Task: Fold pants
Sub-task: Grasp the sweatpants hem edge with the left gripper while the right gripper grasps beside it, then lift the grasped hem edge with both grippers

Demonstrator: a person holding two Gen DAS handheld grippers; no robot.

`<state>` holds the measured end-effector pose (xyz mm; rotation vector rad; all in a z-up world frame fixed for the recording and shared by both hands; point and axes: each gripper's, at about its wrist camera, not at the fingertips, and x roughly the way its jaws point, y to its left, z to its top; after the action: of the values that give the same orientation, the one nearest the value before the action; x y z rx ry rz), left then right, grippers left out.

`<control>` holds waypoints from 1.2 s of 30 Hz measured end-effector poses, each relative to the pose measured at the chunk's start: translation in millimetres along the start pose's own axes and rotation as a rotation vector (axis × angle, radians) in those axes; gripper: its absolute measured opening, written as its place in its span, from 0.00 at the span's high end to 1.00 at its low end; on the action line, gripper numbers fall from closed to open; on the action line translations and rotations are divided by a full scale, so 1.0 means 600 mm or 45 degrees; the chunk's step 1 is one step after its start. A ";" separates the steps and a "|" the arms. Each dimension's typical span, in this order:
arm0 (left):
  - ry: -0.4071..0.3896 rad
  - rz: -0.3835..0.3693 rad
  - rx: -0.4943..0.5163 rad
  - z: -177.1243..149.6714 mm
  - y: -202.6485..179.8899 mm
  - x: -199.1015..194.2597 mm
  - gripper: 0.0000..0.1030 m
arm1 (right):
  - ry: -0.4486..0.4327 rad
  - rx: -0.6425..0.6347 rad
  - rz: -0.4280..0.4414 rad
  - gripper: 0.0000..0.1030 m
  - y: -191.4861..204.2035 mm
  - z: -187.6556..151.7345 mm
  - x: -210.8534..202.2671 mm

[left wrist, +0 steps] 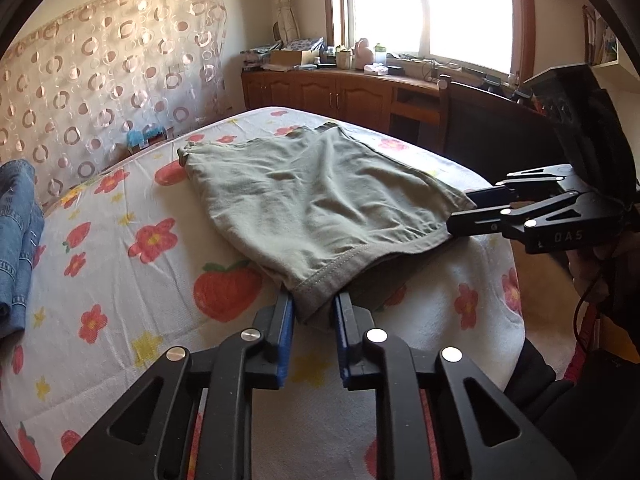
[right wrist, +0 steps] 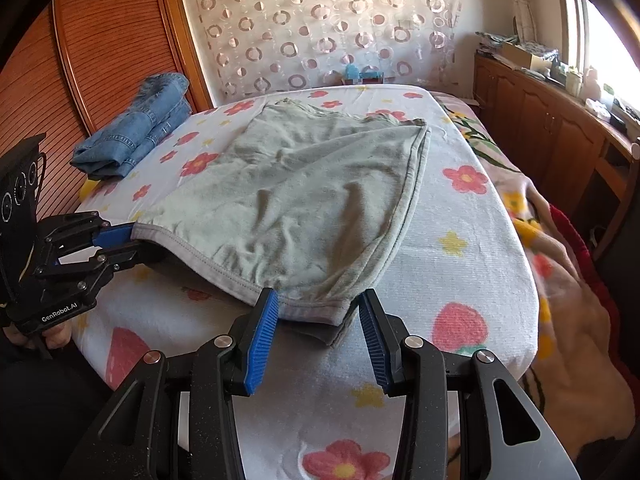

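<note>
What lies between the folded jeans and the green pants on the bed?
Only bare flowered sheet separates the jeans from the green pants; the right wrist view shows it best.

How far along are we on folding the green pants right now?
Done: the green pants lie on the floral bed cover already doubled, edges stacked along their right side; a folded pair of jeans sits aside. In hand: the left gripper and right gripper each sit at a near hem corner, jaws apart around the cloth, not visibly clamped. Left: probably one more fold.
</note>
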<state>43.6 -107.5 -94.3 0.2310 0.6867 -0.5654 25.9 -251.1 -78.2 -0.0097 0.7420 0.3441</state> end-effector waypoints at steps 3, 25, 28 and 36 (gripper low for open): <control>0.012 -0.008 -0.029 -0.003 0.006 0.004 0.81 | -0.013 0.009 -0.010 0.57 -0.002 0.000 -0.002; 0.050 -0.026 -0.088 -0.013 0.016 0.015 0.81 | 0.002 0.006 -0.057 0.72 0.010 -0.004 0.011; 0.028 -0.031 -0.101 -0.010 0.018 0.009 0.84 | 0.014 -0.008 -0.023 0.84 0.009 -0.001 0.012; -0.091 -0.033 -0.133 0.037 0.029 -0.046 0.86 | -0.122 -0.013 0.023 0.89 0.001 0.024 -0.034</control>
<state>47.8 -90.2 -59.1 0.1040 0.6489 -0.5583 21.1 -254.9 -53.7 0.0041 0.6457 0.3633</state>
